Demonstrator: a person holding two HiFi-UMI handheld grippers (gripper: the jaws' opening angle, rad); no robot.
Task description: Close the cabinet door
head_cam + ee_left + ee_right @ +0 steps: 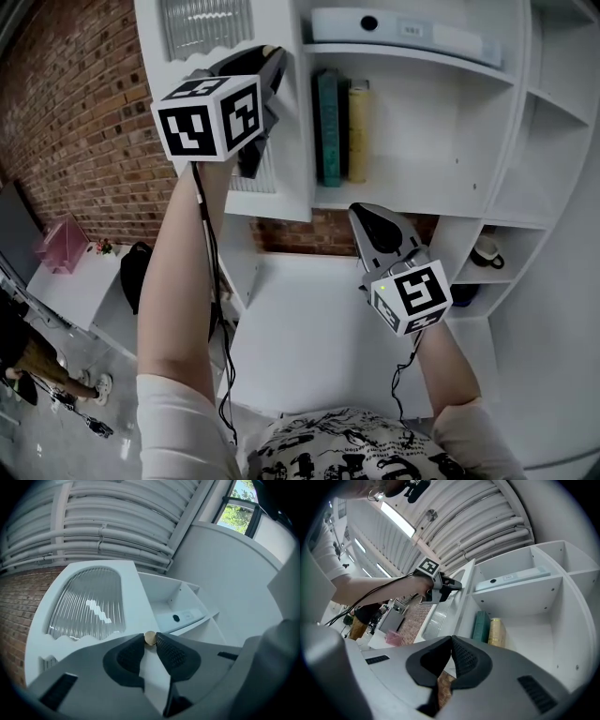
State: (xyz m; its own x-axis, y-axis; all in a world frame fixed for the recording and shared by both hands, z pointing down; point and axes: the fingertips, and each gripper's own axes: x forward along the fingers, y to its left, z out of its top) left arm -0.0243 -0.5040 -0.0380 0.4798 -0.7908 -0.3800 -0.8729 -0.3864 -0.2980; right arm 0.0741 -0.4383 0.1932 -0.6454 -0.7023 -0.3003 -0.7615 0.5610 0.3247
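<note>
The white cabinet door (292, 141) with a ribbed glass pane (89, 604) stands part open on the left of the shelf unit. My left gripper (272, 66) is raised to the door's free edge. In the left gripper view its pads are shut on the door's small brass knob (150, 638). My right gripper (361, 214) hangs lower, in front of the shelf's bottom edge, jaws shut with nothing between them (451, 639). The right gripper view shows the left gripper (440, 585) at the door (445, 611).
Behind the door, a teal book (328, 127) and a yellow book (357, 131) stand on a shelf. A flat white device (403, 28) lies on the shelf above. A mug (487, 251) sits in a right compartment. A brick wall (84, 122) is at left.
</note>
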